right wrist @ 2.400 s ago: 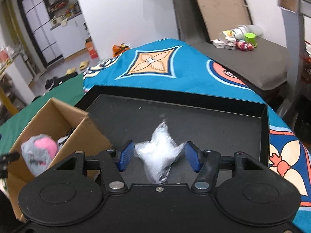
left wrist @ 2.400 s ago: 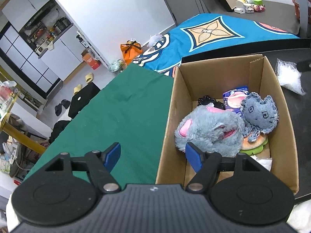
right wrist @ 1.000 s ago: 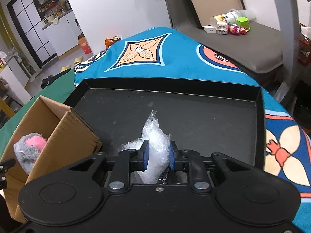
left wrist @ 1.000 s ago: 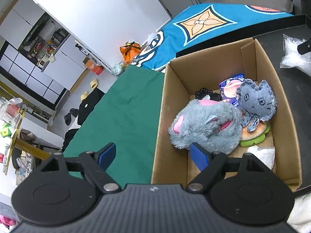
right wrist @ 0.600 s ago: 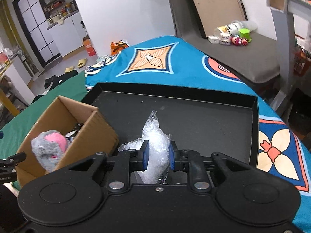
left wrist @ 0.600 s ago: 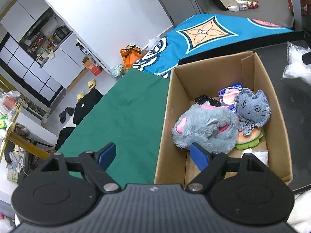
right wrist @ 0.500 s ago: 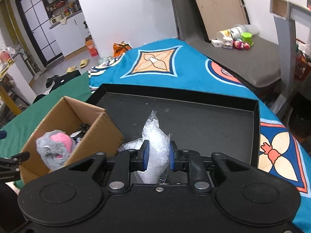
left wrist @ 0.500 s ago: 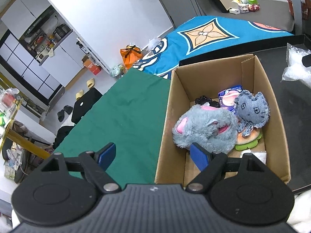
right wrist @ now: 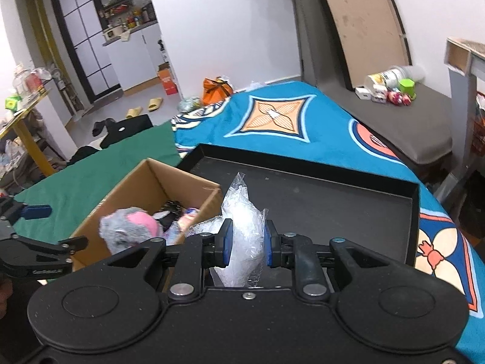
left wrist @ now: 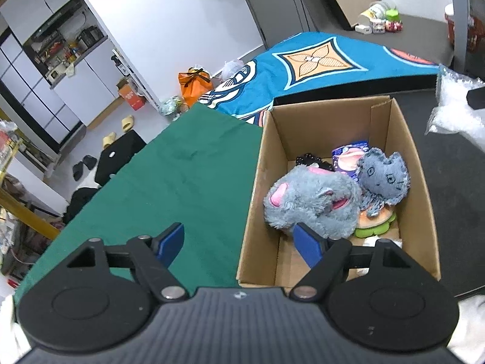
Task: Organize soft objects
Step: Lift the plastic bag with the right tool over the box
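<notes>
Clear crinkled plastic bag, white filling, clamped in right tool.
Held above black tray, beside cardboard box of plush toys; left tool stood apart, empty.

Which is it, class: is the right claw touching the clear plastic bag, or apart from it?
Touching. The right wrist view shows the right claw with both blue pads pressed against the clear plastic bag, which bulges out above them.

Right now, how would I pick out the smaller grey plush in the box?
Find the cardboard box between the green cloth and the black tray. Inside, right of the big grey plush with pink ears, sits the denim-blue cat plush. Its stitched face sets it apart.
</notes>
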